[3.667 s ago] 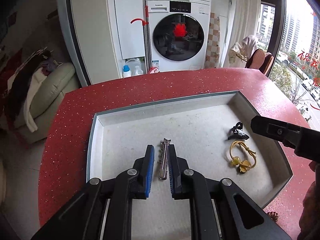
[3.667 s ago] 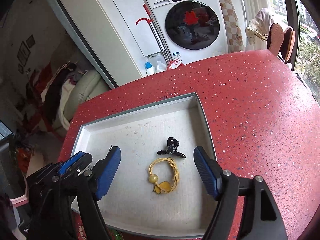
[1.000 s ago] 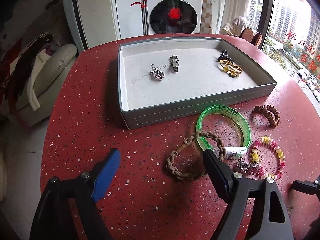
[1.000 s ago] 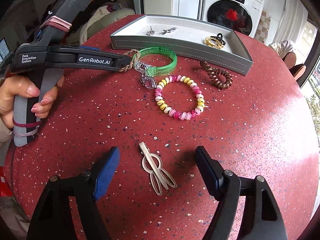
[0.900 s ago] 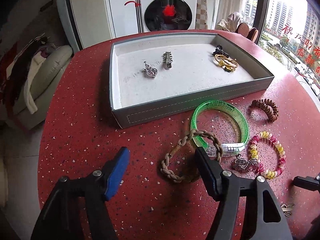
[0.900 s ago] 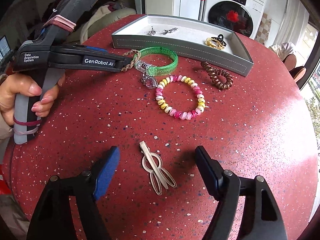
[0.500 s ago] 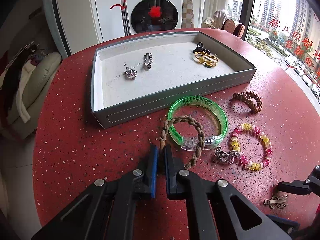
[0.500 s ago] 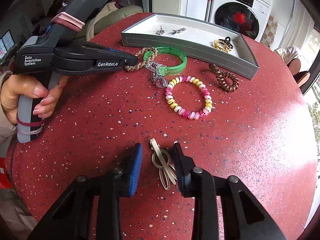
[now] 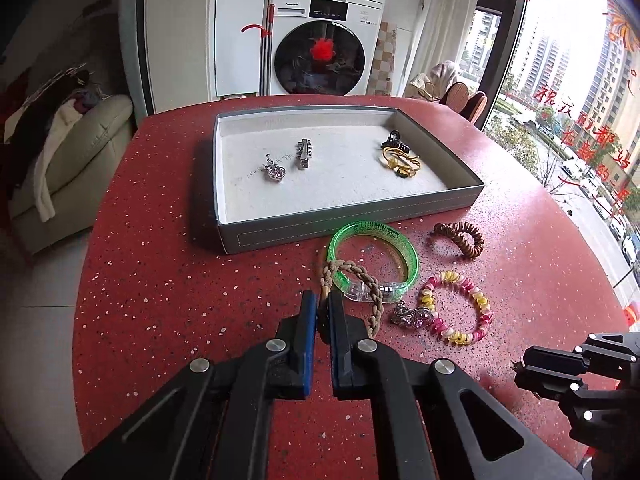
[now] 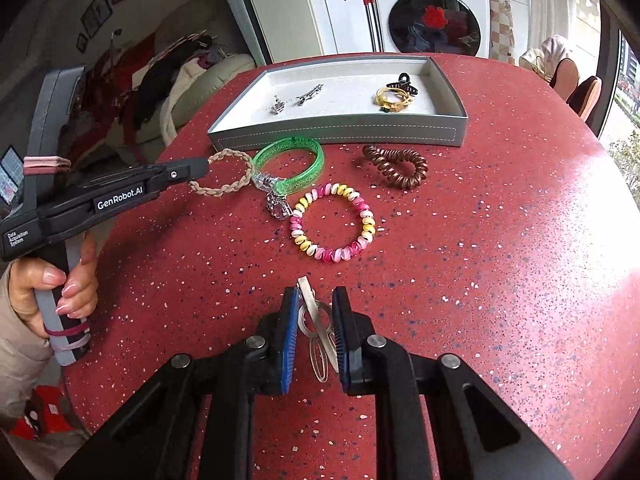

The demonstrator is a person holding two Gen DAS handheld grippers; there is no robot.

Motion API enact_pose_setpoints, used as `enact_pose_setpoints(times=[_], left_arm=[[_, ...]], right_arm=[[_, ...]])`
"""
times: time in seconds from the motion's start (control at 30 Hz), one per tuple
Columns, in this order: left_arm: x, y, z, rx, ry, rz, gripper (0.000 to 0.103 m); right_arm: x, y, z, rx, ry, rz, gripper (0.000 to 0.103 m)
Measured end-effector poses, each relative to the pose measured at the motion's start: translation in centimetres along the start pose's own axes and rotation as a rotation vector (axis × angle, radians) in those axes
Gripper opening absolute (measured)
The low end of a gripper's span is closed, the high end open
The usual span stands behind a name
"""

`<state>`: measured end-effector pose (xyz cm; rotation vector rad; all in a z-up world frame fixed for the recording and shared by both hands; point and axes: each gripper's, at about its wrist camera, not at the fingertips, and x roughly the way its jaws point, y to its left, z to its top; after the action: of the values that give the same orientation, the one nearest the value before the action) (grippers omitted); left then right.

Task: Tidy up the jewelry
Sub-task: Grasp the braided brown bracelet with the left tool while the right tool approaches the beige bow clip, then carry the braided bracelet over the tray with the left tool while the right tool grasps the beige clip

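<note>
Left wrist view: four pieces in the tray (image 9: 352, 224), five on the table.
Left gripper (image 9: 323, 312) clamps the braided bracelet (image 9: 352, 276); right gripper (image 10: 315, 320) clamps the silver hair clip (image 10: 314, 312).

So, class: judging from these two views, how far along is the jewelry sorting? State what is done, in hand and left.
Done: four pieces lie in the grey tray.

In hand: the left gripper is shut on the braided bracelet; the right gripper is shut on the silver hair clip.

Left on the red table: the green bangle, the brown coil hair tie, the pink-and-yellow bead bracelet and a small sparkly charm.
</note>
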<state>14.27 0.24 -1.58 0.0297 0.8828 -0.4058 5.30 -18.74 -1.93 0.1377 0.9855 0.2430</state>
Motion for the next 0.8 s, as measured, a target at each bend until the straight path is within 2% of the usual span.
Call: enact_pose_setpoints(times=[0.13,0.17,0.2,0.23,0.4,0.53,0.6,0.63,0.67,0.7,0.8], left_arm=[[-0.9,0.1,0.3,-0.023,-0.014,-0.014,0.025],[-1.1,0.1,0.5,-0.028,-0.018,-0.016,0.025],[-1.3,0.1,0.6,-0.032,-0.022,-0.019,0.025],[-1.5,0.1,0.8,-0.035,-0.026,-0.022,0.025],[-2.1,-0.3,1.9,-0.030,-0.048,-0.027,0.025],[-2.3,-0.6,2.5,-0.025,-0.062,-0.027,0.025],[-2.2,-0.7,2.5,-0.021,-0.061,-0.025,0.025],[-2.2,-0.7,2.4,-0.019,-0.059,-0.022,0.025],[-2.0,-0.7,2.3,-0.019,-0.054,-0.021,0.025],[-1.9,-0.7,2.2,-0.021,-0.049,-0.020,0.025],[-1.7,-0.6,1.9,-0.028,-0.039,-0.017,0.025]], right_arm=[[-0.6,-0.6,0.7,0.038,-0.024,0.023,0.019],[-0.7,-0.7,1.0,0.045,-0.030,0.028,0.017],[-0.8,-0.9,1.2,0.053,-0.034,0.038,0.008],[-0.9,-1.1,1.5,0.063,-0.037,0.044,0.005],[-1.0,-1.9,3.6,0.076,-0.059,0.061,0.005],[-0.1,-2.0,3.7,0.056,-0.007,0.107,0.006],[0.8,-1.6,3.1,0.017,0.043,0.103,0.011],[1.2,-1.2,2.9,-0.008,0.059,0.087,0.024],[1.6,-0.9,2.5,-0.035,0.072,0.068,0.046],[2.0,-0.6,2.1,-0.058,0.077,0.053,0.053],[3.0,0.1,1.7,-0.102,0.087,0.027,0.054]])
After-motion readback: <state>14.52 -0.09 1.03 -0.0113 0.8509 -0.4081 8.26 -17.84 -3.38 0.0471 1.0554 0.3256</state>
